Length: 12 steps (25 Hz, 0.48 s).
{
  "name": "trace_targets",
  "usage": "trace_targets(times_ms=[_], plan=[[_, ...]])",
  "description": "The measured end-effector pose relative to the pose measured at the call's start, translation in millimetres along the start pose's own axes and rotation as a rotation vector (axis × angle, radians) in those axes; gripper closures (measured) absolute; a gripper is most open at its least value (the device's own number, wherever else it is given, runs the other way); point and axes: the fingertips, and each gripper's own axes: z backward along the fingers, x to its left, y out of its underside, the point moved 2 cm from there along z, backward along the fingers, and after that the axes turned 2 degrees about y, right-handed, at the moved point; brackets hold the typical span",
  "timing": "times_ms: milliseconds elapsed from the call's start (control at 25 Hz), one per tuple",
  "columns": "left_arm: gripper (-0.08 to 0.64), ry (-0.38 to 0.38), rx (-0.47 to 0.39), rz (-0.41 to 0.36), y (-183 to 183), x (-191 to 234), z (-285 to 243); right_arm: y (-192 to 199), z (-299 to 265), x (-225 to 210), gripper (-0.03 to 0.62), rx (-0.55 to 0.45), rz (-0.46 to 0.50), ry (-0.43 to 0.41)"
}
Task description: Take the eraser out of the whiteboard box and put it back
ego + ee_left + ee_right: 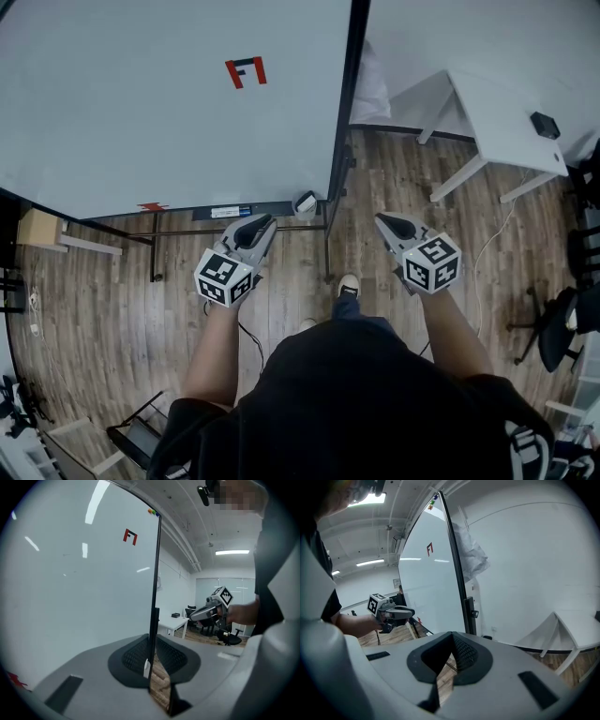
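The whiteboard [141, 112] fills the upper left of the head view, with a red and blue mark [246, 71] on it. A small white box [306, 203] sits at the right end of its bottom tray [230, 212]; I cannot make out the eraser in it. My left gripper [265, 222] hangs shut and empty just below the tray, left of the box. The right gripper [382, 220] is shut and empty too, right of the board's edge. In the left gripper view the jaws [151, 641] point at the board's black edge [154, 573].
A white table [506, 122] stands at the right with a dark object on it. Black office chairs [562, 328] sit at the far right. A cardboard box [39, 228] lies at the left. The board's stand bars [234, 232] cross the wooden floor near the person's shoe [348, 286].
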Motion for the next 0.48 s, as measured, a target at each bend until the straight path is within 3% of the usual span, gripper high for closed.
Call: trace_targets(times_ms=[480], plan=[[0.503,0.001,0.086,0.007,27.4,16.1,-40.8,11.7,-20.3,-24.2,0.597,0.044,-0.012,-0.026]])
